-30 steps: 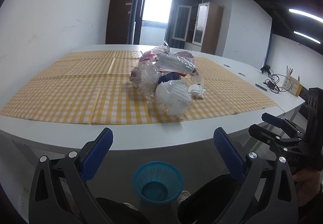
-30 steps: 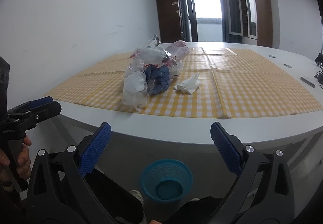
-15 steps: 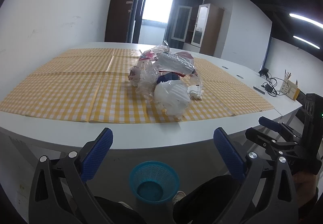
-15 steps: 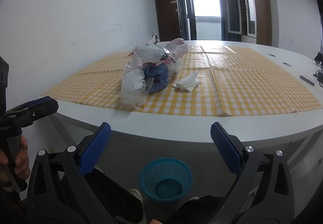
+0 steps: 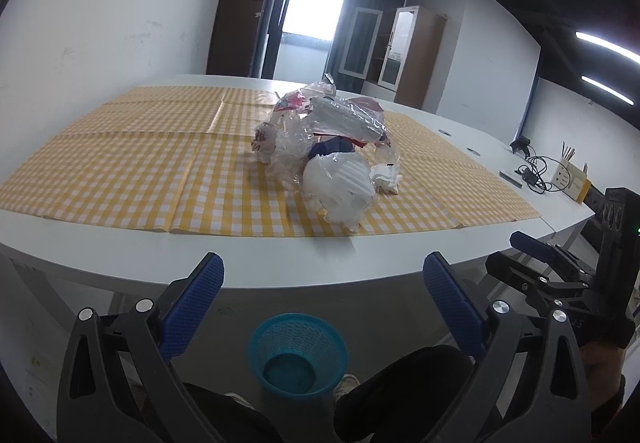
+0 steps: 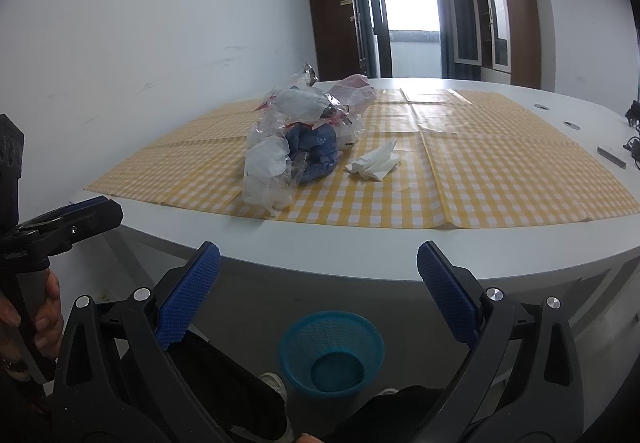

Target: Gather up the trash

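**Both grippers lifted toward the table edge, trash pile untouched**

A white-walled meeting room holds a large white oval table (image 5: 280,263) covered over most of its top by a yellow-and-white checked cloth (image 5: 140,171). A heap of crumpled clear plastic bags and wrappers (image 5: 320,139), with blue and white pieces mixed in, lies on the cloth toward the near edge, and a crumpled white paper tissue (image 6: 374,163) sits just beside the heap on its right side. Down on the floor below the near edge stands a small blue mesh plastic wastebasket (image 6: 331,353), which looks empty.

Over the last second both wrist views have risen slightly and drawn a little closer to the near edge; the heap and tissue have not moved. The left gripper (image 5: 320,303) and right gripper (image 6: 318,291) each hang in front of the table edge, jaws spread wide, holding nothing.

That points to the approach stage: no piece has been collected yet. The next move probably calls for reaching over the near edge to the heap; thin plastic may slip or drag neighbours along.
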`<act>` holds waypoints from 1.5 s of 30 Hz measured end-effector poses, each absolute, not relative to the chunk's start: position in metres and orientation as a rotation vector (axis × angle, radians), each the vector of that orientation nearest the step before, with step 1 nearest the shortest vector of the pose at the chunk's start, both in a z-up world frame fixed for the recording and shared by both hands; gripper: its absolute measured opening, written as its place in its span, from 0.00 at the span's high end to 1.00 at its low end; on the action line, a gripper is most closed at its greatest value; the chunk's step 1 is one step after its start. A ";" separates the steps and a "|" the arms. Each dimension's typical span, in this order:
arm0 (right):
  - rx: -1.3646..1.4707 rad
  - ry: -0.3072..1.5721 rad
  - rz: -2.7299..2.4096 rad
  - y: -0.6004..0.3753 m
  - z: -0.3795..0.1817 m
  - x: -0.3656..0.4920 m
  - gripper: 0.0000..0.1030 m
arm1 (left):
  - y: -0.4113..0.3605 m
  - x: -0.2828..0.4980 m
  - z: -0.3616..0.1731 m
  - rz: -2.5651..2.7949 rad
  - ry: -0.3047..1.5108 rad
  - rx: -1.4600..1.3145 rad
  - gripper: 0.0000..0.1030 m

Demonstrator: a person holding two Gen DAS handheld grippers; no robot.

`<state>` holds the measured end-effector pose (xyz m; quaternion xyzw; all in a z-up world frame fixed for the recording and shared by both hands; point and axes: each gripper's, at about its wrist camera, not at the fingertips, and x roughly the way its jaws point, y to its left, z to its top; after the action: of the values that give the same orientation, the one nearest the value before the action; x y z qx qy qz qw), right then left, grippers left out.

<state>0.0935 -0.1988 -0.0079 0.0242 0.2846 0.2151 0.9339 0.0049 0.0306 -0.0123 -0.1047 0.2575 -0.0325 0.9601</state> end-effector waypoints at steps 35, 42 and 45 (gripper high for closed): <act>-0.049 0.618 0.538 -0.165 0.029 0.229 0.12 | 0.007 0.100 -0.031 -0.076 0.599 -0.125 0.06; -0.102 0.683 0.553 -0.140 0.025 0.268 0.20 | -0.008 0.135 -0.039 -0.091 0.627 -0.126 0.06; -0.091 0.710 0.555 -0.137 0.023 0.285 0.25 | -0.009 0.149 -0.040 -0.086 0.639 -0.137 0.06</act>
<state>0.2846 -0.1369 0.0235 -0.0441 0.3431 0.2683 0.8991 0.1488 -0.0091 -0.0402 -0.0675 0.3138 -0.0424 0.9461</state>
